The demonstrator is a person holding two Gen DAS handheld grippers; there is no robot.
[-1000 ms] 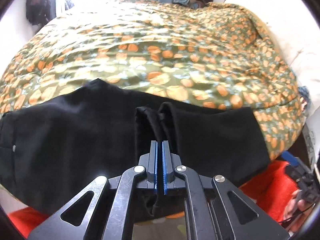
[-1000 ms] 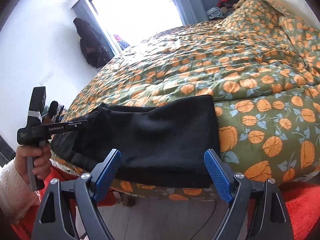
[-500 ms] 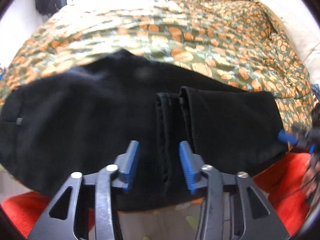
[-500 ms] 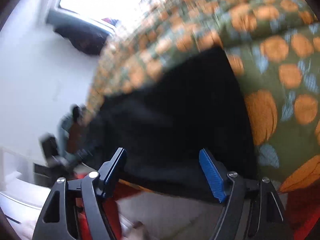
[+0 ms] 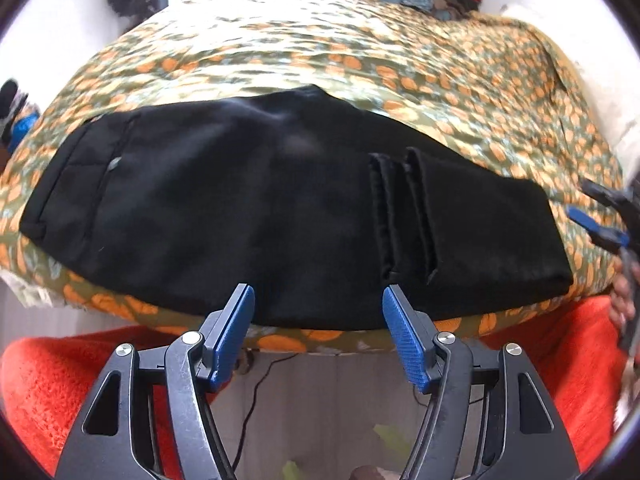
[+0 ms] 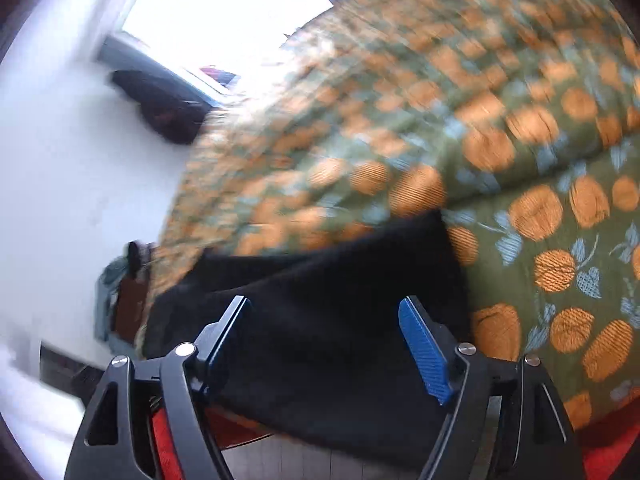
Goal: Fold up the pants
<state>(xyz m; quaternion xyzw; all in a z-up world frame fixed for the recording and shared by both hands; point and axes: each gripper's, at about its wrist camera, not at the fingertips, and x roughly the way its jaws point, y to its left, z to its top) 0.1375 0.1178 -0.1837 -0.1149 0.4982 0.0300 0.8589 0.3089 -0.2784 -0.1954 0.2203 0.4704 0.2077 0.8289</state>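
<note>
1. At the far left of the left wrist view, the waistband end of the black pants [image 5: 248, 208] is seen lying on the bed [image 5: 400, 64], near its front edge.
2. The pants are spread flat across the orange-patterned bedspread, with the leg cuffs [image 5: 400, 208] folded over onto the middle of the cloth.
3. The left tongs [image 5: 316, 320] are held just in front of the pants' near edge; the blue pads are seen apart and opening, with nothing gripped between them.
4. An orange rug [image 5: 60, 380] is seen on the floor below the bed.
5. At the right edge of that view, the right tongs [image 5: 596, 220] are partly seen beside the folded end of the pants.
6. In the blurred right wrist view, the right tongs [image 6: 324, 344] are spread wide over the folded end [image 6: 340, 300]; no cloth appears to be pinched.
</note>
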